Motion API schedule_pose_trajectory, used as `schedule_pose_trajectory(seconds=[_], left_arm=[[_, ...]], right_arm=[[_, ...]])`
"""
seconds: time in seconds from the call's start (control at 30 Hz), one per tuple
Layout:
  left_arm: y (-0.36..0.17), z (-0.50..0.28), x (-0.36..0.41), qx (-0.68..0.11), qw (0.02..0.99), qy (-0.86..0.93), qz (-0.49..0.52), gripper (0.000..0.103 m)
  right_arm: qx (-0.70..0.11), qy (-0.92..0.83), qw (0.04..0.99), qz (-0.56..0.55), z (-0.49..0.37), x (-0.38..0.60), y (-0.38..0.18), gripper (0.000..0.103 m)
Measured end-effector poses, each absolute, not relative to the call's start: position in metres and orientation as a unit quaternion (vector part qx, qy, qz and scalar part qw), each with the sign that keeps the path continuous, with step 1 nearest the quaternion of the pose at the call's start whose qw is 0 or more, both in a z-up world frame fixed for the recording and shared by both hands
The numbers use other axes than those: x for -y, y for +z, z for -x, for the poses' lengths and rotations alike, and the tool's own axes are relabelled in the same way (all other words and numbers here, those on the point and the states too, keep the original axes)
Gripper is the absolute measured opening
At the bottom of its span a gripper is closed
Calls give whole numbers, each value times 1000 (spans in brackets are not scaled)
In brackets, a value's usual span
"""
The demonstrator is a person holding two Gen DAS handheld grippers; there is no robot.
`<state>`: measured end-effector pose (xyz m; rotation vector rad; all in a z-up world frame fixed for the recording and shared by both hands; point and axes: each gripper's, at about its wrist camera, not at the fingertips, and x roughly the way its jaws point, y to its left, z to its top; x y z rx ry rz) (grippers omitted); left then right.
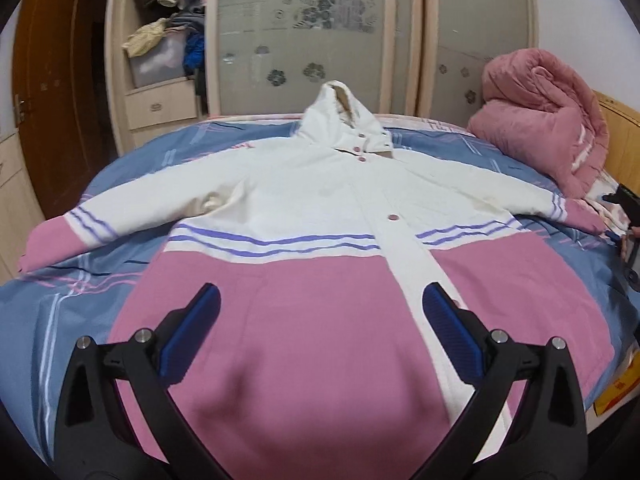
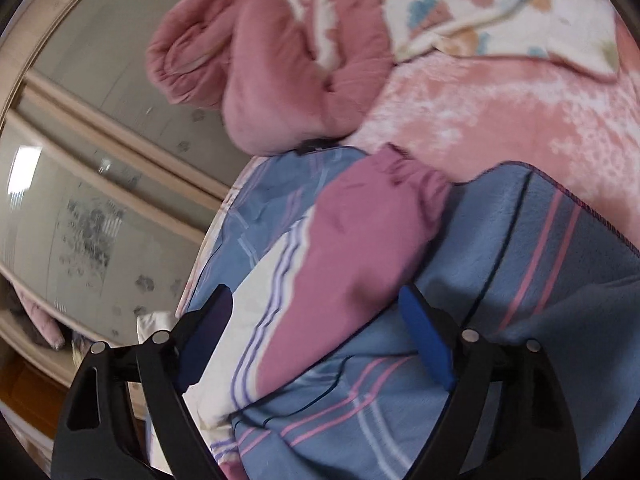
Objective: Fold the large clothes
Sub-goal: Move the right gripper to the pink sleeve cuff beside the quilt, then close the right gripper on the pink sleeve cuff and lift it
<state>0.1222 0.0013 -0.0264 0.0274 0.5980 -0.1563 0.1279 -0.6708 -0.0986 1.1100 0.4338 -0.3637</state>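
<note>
A large hooded coat (image 1: 304, 200) lay spread face up on a bed, on top of a blue striped bedsheet (image 1: 72, 304). Its upper body, hood (image 1: 340, 116) and upper sleeves were white, its lower body pink, and three thin purple stripes ran across the chest where the two colours met. The same stripes ringed each sleeve above a pink cuff. A white placket ran down the front with pink snap buttons (image 1: 393, 217), closed as far as could be seen. Both sleeves stretched out sideways, the coat's hood pointing toward a wardrobe (image 1: 304, 32) with frosted sliding doors.

The left gripper (image 1: 320, 300) hung above the pink lower body of the coat with its jaws spread wide and nothing between them. The right gripper (image 2: 316, 308) was likewise wide open and held nothing; it hovered over one sleeve (image 2: 320, 264), whose pink cuff (image 2: 384, 184) lay on the bedsheet between the blue pads (image 2: 424, 336) as seen from that camera. Whether the pads touched the fabric could not be told.

A crumpled pink padded jacket (image 1: 540, 116) sat heaped at the far corner of the bed, just beyond the sleeve's end. Beside it lay a pink fleece blanket (image 2: 520, 104) and a floral towel (image 2: 492, 12).
</note>
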Motion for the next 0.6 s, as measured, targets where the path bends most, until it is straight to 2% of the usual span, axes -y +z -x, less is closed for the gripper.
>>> schedule_pose_trajectory(seconds=[0.2, 0.43, 0.53, 0.6], left_arm=[[-32, -132, 12, -300, 948, -105, -25, 101], [-36, -140, 14, -313, 943, -112, -13, 101], [-37, -141, 11, -315, 943, -111, -10, 101], [-38, -142, 8, -315, 943, -108, -9, 101]], right_arm=[[-217, -182, 786, -550, -130, 689, -122, 73], [-223, -204, 775, -555, -145, 696, -135, 70], [-226, -211, 775, -551, -153, 696, -141, 56], [-225, -209, 773, -554, -156, 696, -145, 40]])
